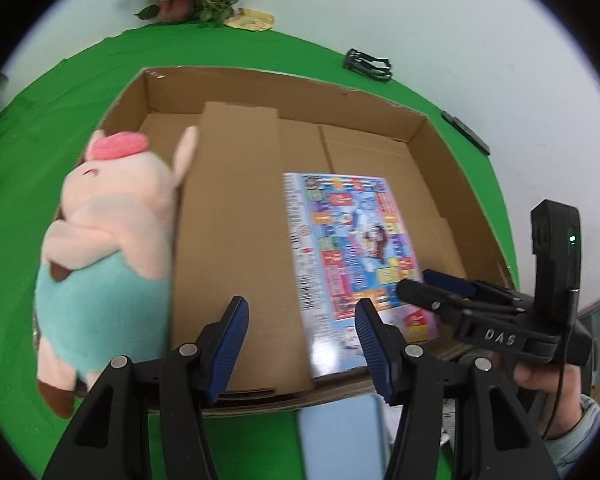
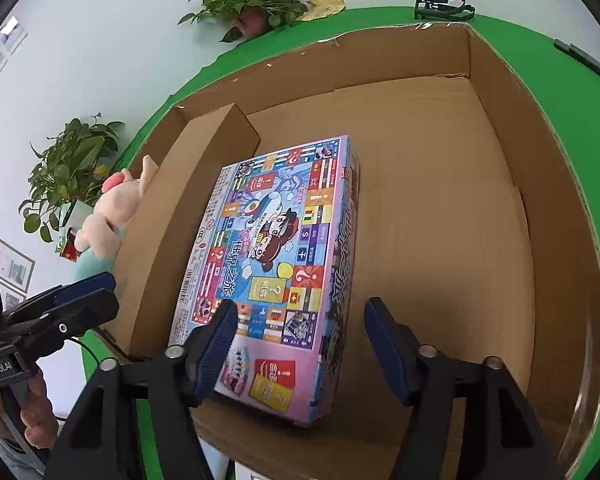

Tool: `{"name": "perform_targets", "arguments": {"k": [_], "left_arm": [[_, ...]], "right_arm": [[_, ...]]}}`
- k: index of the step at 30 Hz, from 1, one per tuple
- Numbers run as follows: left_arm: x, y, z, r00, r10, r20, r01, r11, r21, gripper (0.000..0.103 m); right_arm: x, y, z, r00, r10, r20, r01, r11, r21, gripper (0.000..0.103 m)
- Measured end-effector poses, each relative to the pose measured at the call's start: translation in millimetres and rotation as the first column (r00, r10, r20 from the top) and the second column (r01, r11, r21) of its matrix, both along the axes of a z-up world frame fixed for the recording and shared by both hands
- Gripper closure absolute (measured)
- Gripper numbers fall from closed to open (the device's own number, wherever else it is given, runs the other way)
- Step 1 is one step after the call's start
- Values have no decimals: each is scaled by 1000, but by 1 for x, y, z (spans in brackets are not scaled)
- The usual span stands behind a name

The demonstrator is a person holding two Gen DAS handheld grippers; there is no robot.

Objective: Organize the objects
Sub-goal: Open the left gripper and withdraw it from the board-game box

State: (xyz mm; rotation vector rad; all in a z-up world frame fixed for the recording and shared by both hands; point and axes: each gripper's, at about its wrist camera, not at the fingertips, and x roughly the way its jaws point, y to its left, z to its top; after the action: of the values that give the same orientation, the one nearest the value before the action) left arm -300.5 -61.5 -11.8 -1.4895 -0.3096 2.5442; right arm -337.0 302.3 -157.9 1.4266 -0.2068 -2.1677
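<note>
Board game (image 2: 276, 256) lay flat inside the cardboard box (image 2: 500, 92).
Both the left gripper (image 1: 300, 332) and right gripper (image 2: 296, 336) hung wide open, empty; next, probably, the plush pig (image 1: 112, 232), grasped mid-body.

"DAS" marks the right gripper (image 1: 420, 286); "GenRobot.AI" the left gripper (image 2: 86, 294)

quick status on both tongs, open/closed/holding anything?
Left tongs: open, holding nothing, near the plush pig.
Right tongs: open, holding nothing, above the board game box in the cardboard box.
</note>
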Motion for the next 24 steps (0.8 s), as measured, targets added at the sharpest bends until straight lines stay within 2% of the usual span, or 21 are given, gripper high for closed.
{"name": "perform_targets", "arguments": {"k": [1, 4, 7, 12, 15, 16, 17, 19, 21, 22, 23, 24], "left_arm": [[0, -4, -4, 1000, 15, 8, -15, 1000, -7, 49], [3, -9, -6, 1000, 27, -7, -27, 1000, 10, 49], [9, -11, -6, 1000, 29, -10, -29, 999, 17, 49], [12, 0, -8, 1000, 18, -7, -18, 1000, 7, 49], [16, 5, -7, 1000, 8, -15, -8, 1000, -9, 49], [18, 5, -6, 1000, 2, -21, -2, 1000, -1, 49], [23, 4, -3, 999, 0, -37, 1, 1000, 26, 49], [35, 3, 9, 994, 4, -111, 3, 998, 57, 49], [53, 6, 27, 974, 17, -228, -12, 1000, 26, 46], [63, 10, 36, 955, 27, -295, -30, 1000, -6, 40], [73, 14, 44, 935, 34, -352, -50, 998, -38, 26], [84, 18, 51, 911, 41, -410, -76, 995, -68, 18]], "right_arm": [[0, -3, 0, 1000, 7, -1, -7, 1000, 8, 58], [5, -12, 0, 1000, 24, -17, -23, 999, 37, 59], [10, -19, -1, 999, 27, -37, -25, 997, 71, 58], [9, -18, 0, 999, 25, -41, -21, 997, 75, 55], [12, -19, 2, 998, 29, -58, -25, 996, 81, 49], [15, -19, 5, 997, 32, -76, -24, 995, 101, 37], [20, -21, 10, 994, 29, -110, -13, 991, 135, 19], [37, -20, 25, 977, 19, -212, 27, 976, 214, 0], [58, -17, 41, 954, 20, -300, 65, 961, 269, 0], [66, -16, 46, 945, 17, -327, 84, 953, 291, 0], [76, -14, 51, 934, 13, -357, 107, 944, 314, 0], [88, -12, 56, 922, 15, -387, 124, 935, 333, 0]]}}
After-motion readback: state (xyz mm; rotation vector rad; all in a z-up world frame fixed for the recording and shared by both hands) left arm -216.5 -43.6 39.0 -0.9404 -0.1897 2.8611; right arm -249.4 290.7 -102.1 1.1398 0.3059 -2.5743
